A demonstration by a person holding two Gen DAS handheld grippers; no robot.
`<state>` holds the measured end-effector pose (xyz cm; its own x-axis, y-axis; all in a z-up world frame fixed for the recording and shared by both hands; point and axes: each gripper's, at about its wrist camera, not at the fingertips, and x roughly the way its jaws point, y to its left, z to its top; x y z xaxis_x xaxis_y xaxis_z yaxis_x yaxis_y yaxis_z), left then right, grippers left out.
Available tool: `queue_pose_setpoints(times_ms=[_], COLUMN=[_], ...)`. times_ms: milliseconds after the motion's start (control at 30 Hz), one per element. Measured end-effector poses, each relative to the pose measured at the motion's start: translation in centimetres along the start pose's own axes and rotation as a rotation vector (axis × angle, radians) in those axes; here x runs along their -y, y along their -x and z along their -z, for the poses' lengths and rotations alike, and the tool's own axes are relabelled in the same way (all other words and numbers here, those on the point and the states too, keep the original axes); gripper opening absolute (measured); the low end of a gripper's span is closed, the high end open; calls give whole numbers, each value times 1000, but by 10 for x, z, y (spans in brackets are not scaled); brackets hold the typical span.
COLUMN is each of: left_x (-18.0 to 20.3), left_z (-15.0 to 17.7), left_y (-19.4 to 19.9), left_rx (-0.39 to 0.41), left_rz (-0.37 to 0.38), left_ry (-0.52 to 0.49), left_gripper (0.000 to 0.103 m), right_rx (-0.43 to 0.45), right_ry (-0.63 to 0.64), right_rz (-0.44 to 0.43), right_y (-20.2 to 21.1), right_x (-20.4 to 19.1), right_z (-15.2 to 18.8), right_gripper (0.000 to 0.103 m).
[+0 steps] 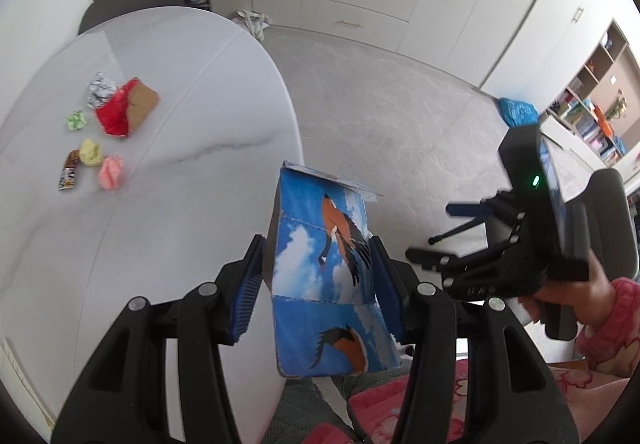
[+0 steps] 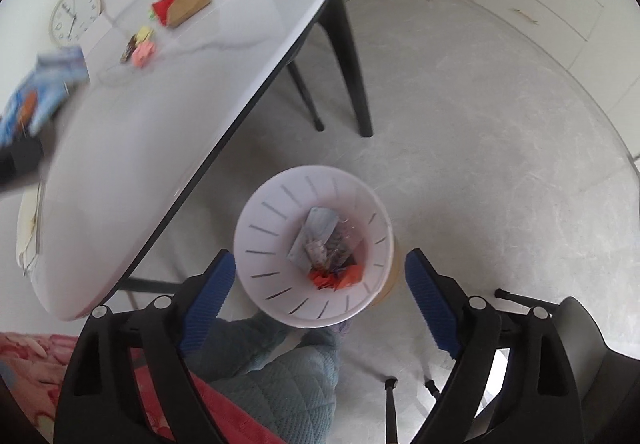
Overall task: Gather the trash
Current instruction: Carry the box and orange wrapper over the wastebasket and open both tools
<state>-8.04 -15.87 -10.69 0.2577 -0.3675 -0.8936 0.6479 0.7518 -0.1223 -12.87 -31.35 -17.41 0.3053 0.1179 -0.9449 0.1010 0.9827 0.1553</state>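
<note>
At the far left of the left wrist view, a white oval table point(image 1: 168, 172) carries a loose cluster of litter. A crumpled silver foil ball point(image 1: 100, 89) and a red and brown wrapper point(image 1: 127, 107) lie touching. Near them are a small green paper wad point(image 1: 77, 120), a yellow wad point(image 1: 91, 152), a pink wad point(image 1: 111, 173) and a flat snack wrapper point(image 1: 70, 170).

Toward the middle, a blue carton point(image 1: 320, 272) printed with a flying bird is clamped between the blue pads of the left gripper point(image 1: 318, 284). The carton is held in the air at the table's near edge, partly over the floor and the person's lap. At the right, the right gripper point(image 1: 452, 232) is seen from the side in a hand point(image 1: 568, 300) with a pink sleeve.

In the right wrist view, the same carton shows blurred at the far left. Past the table, a white bin point(image 2: 276, 244) stands on the floor directly ahead of the right gripper point(image 2: 320, 284), whose fingers are spread wide and hold nothing. Paper and red scraps already lie at the bin's bottom.

The step in hand is judged to be carrying the carton to the bin. The next move would call for the carton to be brought rightward and down over the bin's mouth, then released. The table litter has yet to be collected.
</note>
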Motion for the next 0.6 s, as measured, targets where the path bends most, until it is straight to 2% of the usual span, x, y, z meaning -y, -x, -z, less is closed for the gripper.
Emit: queue_pose_setpoints(times_ms=[233, 333, 400, 500, 600], left_x=[19, 23, 24, 27, 25], left_z=[0, 0, -2, -3, -4], left_y=[-23, -25, -23, -19, -15], left_rx=[-53, -61, -51, -36, -22], left_rz=[21, 26, 19, 9, -6], left_ry=[-22, -18, -18, -22, -23], left_gripper=[52, 68, 83, 91, 94], right_rx=[92, 126, 142, 162, 176], right_ry=[-75, -101, -111, -121, -124], right_rz=[54, 61, 63, 63, 63], right_y=[38, 50, 56, 63, 68], right_x=[33, 42, 45, 49, 49], right_z=[-4, -5, -6, -8, -10], right_gripper=[90, 91, 91, 91, 91])
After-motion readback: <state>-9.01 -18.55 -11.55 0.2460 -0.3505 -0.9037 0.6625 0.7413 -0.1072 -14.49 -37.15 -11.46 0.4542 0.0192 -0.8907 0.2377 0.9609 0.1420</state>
